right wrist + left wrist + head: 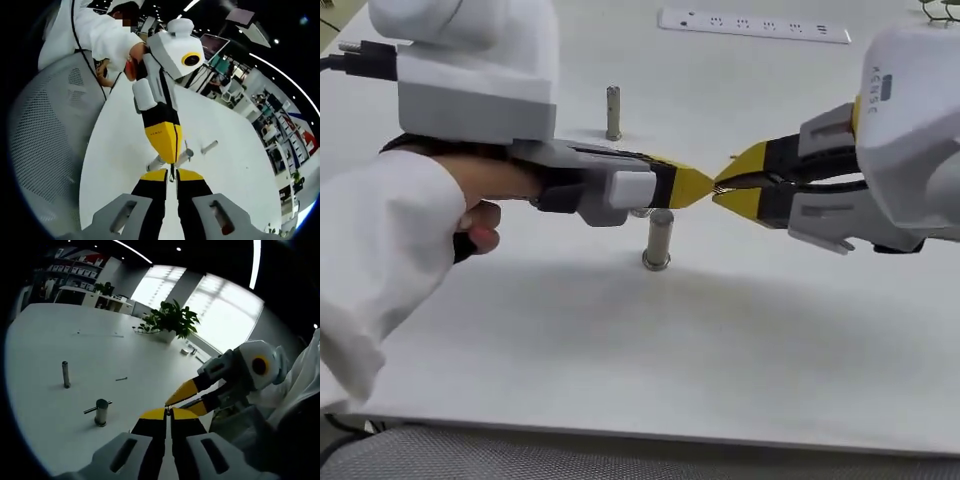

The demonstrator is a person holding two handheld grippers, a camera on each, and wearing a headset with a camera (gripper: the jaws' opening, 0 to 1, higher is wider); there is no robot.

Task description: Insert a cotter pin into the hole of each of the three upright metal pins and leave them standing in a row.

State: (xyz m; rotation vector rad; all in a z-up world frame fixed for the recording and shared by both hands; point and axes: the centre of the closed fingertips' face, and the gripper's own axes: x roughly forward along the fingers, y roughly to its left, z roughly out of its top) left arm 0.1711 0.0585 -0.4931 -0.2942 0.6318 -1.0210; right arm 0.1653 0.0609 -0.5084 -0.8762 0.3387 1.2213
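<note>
My left gripper point(708, 187) and right gripper point(728, 188) meet tip to tip above the white table point(620, 340). Both are shut on one small cotter pin point(170, 411), a thin metal sliver between the yellow jaws, also caught as the cotter pin point(172, 172) in the right gripper view. An upright metal pin point(657, 240) stands just below and in front of the tips. A second metal pin point(613, 112) stands farther back. Another upright pin point(102, 412) carries a cotter pin through its hole. A loose cotter pin point(121, 379) lies on the table.
A white power strip point(755, 25) lies along the far edge. A potted plant point(170, 320) stands at the table's far end. A grey mesh chair point(45, 145) sits beside the bench. A person's white sleeve point(370, 260) covers the near left.
</note>
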